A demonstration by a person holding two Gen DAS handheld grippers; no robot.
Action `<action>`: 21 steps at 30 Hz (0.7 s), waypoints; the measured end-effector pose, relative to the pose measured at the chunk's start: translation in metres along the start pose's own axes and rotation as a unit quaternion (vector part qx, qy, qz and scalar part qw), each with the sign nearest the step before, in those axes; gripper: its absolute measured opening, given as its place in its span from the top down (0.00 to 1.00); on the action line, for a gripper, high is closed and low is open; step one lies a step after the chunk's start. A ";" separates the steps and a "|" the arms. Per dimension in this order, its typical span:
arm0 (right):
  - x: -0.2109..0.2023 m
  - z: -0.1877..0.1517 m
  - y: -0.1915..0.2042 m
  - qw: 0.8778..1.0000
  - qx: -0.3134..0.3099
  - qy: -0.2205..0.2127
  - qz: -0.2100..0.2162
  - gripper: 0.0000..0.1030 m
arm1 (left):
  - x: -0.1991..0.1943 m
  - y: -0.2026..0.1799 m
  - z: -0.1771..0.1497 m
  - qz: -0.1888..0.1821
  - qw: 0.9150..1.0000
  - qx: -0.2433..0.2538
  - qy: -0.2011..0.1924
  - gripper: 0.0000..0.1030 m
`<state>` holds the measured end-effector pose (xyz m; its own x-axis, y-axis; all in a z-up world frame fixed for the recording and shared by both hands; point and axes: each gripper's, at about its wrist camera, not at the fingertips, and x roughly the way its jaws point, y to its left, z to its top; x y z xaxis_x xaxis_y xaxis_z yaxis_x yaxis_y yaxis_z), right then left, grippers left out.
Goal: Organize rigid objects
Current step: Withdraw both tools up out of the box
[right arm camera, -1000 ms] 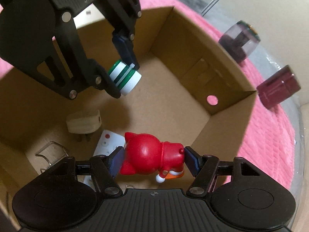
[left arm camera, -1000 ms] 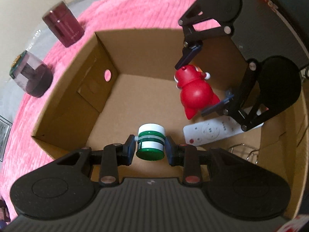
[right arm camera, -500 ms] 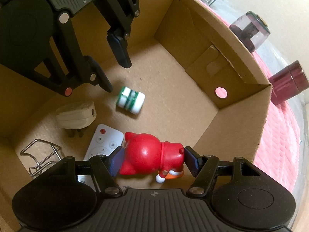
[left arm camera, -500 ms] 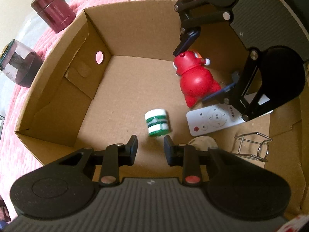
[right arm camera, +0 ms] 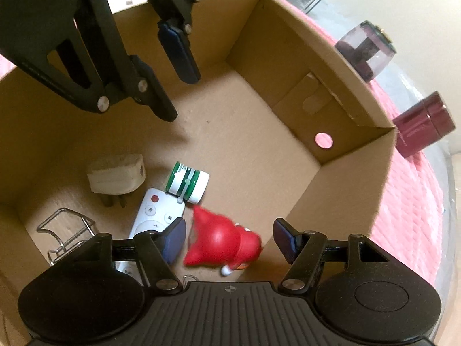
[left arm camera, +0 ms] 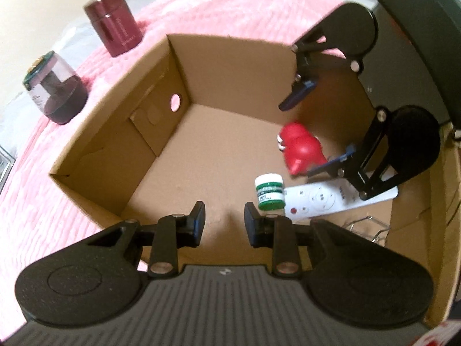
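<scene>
A cardboard box sits on a pink cloth. Inside it, a green-and-white jar lies on the floor beside a white remote. A red toy figure is blurred between my right gripper's open jaws, free of both pads. My left gripper is open and empty above the box floor, left of the jar. My right gripper is open; it also shows in the left wrist view.
A beige plug and a wire clip lie in the box. A maroon canister and a clear-topped jar stand on the cloth outside the box.
My left gripper let go of the green-and-white jar, which dropped and rolled to the remote. My right gripper opened and released the red toy, which is falling.
</scene>
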<state>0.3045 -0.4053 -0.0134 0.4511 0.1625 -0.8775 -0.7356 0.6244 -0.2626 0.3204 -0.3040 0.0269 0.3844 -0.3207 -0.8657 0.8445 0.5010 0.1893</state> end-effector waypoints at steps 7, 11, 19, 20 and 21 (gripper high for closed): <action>-0.034 -0.007 0.001 0.998 0.050 -0.042 -0.018 0.38 | -0.036 -0.003 -0.011 0.002 0.998 -0.050 -0.049 0.75; -0.061 -0.014 0.004 0.990 0.109 -0.081 -0.024 0.38 | -0.063 -0.006 -0.021 0.003 0.991 -0.095 -0.090 0.75; -0.122 -0.035 0.025 0.949 0.263 -0.173 -0.034 0.38 | -0.121 -0.018 -0.059 0.008 0.972 -0.174 -0.159 0.75; -0.129 -0.038 0.030 0.942 0.279 -0.185 -0.035 0.38 | -0.126 -0.020 -0.066 0.009 0.969 -0.186 -0.164 0.75; -0.135 -0.041 0.035 0.934 0.297 -0.197 -0.037 0.38 | -0.130 -0.022 -0.073 0.010 0.965 -0.198 -0.170 0.75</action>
<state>0.1976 -0.4366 0.0797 0.7261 0.2977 -0.6198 -0.3386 0.9394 0.0546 0.2247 -0.2148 0.1020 0.5552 -0.5193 -0.6497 0.6532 0.7558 -0.0458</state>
